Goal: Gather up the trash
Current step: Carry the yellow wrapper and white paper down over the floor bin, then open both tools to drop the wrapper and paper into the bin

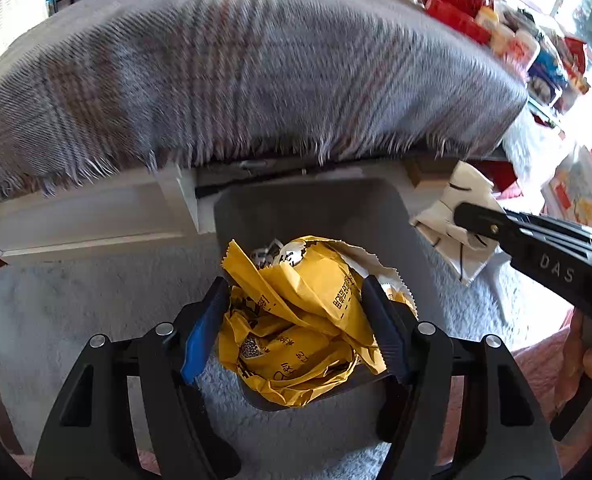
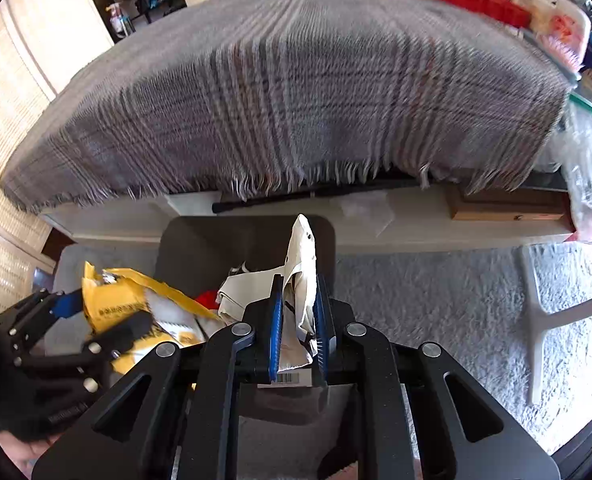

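Observation:
My left gripper (image 1: 296,308) is shut on a crumpled yellow paper bag (image 1: 300,320) and holds it over the dark grey trash bin (image 1: 304,204); it also shows in the right wrist view (image 2: 76,320) at the left with the yellow bag (image 2: 112,304). My right gripper (image 2: 299,312) is shut on a crumpled white paper wrapper (image 2: 302,268) just above the bin (image 2: 200,248). In the left wrist view the right gripper (image 1: 472,216) comes in from the right, holding the white wrapper (image 1: 456,216) beside the bin's right rim. White paper and something red lie in the bin.
A low white table (image 2: 376,224) covered with a grey plaid fringed cloth (image 2: 296,92) stands right behind the bin. A light grey shaggy rug (image 2: 436,300) covers the floor. Red boxes and packages (image 1: 456,12) are piled at the far right. A white chair base (image 2: 556,320) is at right.

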Tool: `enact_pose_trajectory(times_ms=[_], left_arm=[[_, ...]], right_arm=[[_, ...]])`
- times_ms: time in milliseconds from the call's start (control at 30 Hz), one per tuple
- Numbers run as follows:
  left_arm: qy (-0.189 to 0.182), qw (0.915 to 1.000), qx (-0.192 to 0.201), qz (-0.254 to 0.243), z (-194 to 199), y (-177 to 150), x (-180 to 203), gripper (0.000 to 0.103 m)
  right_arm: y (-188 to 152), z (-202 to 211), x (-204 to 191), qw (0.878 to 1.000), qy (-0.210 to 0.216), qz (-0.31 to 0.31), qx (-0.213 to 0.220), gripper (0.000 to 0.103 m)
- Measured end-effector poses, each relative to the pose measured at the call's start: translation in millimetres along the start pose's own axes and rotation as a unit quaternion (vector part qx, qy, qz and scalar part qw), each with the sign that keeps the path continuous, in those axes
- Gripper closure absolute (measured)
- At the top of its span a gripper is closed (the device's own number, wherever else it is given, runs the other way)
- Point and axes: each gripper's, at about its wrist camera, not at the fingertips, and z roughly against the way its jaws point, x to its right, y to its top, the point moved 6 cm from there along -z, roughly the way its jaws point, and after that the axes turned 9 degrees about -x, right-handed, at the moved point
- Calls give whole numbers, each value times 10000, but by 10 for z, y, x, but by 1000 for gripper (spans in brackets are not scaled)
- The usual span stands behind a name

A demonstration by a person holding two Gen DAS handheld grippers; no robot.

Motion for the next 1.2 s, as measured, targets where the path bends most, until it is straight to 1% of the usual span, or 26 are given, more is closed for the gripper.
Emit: enact_pose_trajectory(times_ms=[200, 300, 400, 533, 667, 700, 733, 800, 900, 933, 967, 1000, 1033, 1100, 1200], left_arm=[[16, 9997, -248, -15, -229, -43, -40, 38], [-7, 9993, -370, -9, -329, -41, -26, 37], [-33, 9990, -455, -11, -405, -37, -23, 36], [-92, 9988, -485, -17, -448, -25, -11, 33], [-91, 9987, -510, -22, -452, -11, -3, 30], [-82, 9986, -514, -16, -454, -13, -8, 29], [-79, 9986, -518, -1, -457, -14, -11, 29], [-110, 9986, -512, 45, -443, -16, -21, 29], [-114, 9990, -437, 64, -388, -13, -27, 25], [-118, 9992, -383, 60, -359, -8, -21, 20], [-137, 9994, -330, 45, -334, -6, -6, 15], [-169, 9996, -243, -8, -293, 0, 20, 13], [-190, 9996, -202, -49, -262, -3, 37, 8], [-210, 9996, -154, -81, -215, -16, 57, 8], [-163, 9997, -86, -132, -131, -46, 74, 8]], right_arm=[[39, -275, -78, 9994, 203, -42, -294, 87], [68, -350, -87, 9990, 254, -96, -364, 87], [98, -404, -83, 9984, 342, -158, -412, 85], [127, -438, -149, 9975, 517, -159, -448, 84], [144, -455, -160, 9971, 552, -184, -482, 82], [143, -456, -148, 9970, 560, -228, -483, 79], [145, -450, -138, 9969, 574, -258, -466, 71], [155, -420, -117, 9967, 620, -315, -418, 59], [187, -353, -88, 9970, 621, -361, -274, 55], [198, -320, -59, 9973, 579, -400, -209, 48], [217, -299, -35, 9973, 566, -438, -171, 45], [225, -262, 0, 9972, 549, -502, -109, 40], [229, -232, 37, 9970, 527, -560, -53, 38], [225, -183, 98, 9965, 495, -676, 23, 33], [202, -101, 222, 9957, 393, -830, 124, 31]])
